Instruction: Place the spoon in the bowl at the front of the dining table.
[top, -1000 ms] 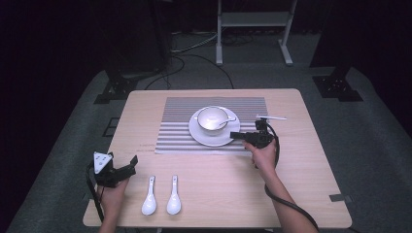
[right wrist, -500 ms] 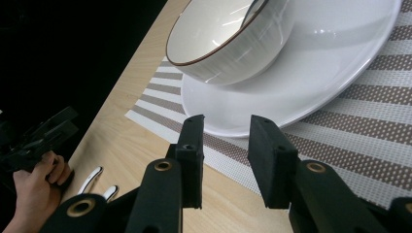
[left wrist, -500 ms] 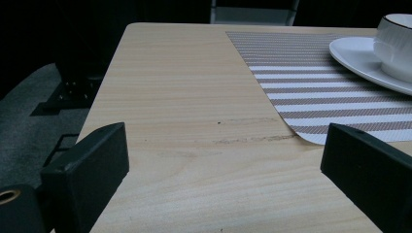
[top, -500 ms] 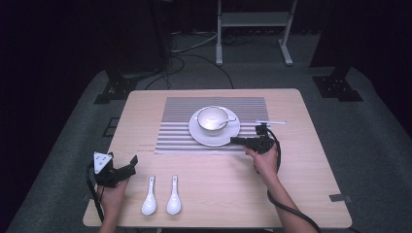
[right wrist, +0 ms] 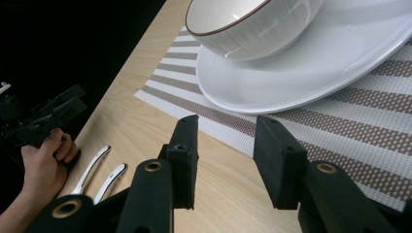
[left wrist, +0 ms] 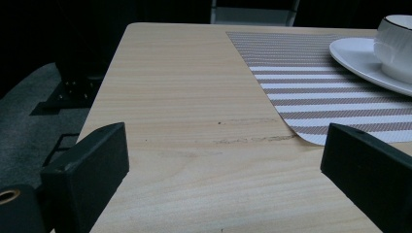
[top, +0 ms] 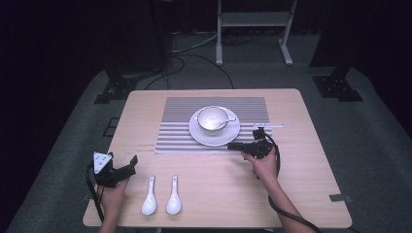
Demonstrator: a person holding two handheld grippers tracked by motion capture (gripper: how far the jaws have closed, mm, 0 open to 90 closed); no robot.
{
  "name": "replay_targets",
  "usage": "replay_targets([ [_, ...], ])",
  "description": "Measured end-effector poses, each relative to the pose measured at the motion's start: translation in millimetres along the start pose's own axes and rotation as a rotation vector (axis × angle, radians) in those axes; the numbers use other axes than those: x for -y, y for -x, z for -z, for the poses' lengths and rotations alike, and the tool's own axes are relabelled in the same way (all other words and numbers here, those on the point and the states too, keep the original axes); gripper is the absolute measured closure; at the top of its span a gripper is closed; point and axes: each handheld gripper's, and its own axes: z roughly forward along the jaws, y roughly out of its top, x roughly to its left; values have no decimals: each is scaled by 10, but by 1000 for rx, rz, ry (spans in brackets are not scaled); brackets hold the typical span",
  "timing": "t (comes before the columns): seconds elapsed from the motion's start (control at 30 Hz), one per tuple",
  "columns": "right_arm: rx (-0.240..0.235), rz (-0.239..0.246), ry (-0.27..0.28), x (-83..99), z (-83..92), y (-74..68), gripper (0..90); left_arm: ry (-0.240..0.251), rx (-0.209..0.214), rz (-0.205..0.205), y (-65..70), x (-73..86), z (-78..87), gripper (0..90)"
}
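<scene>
Bowl (top: 212,119) sits on plate (top: 214,127); a spoon (top: 228,121) rests in the bowl. Plate on placemat (top: 175,131), just ahead-left of right tool (top: 234,145). Two spoons (top: 162,196) lie side by side on table (top: 301,170), just right of left tool (top: 131,164).

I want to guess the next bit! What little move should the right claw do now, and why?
Probably draw back from the plate. The right claw has just been opening, nothing sits between its jaws, and a spoon already rests in the bowl; two more spoons wait.
</scene>
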Motion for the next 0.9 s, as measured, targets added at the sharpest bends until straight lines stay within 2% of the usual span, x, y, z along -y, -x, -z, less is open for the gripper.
replay_targets([
  [0.5, -26, 41, -49, 154, -13, -128, 535, -1, 0, -2, 1, 0, 0, 22],
  [0.9, -35, 60, -71, 277, 53, -141, 494, -1, -2, -3, 4, 0, -2, 22],
])
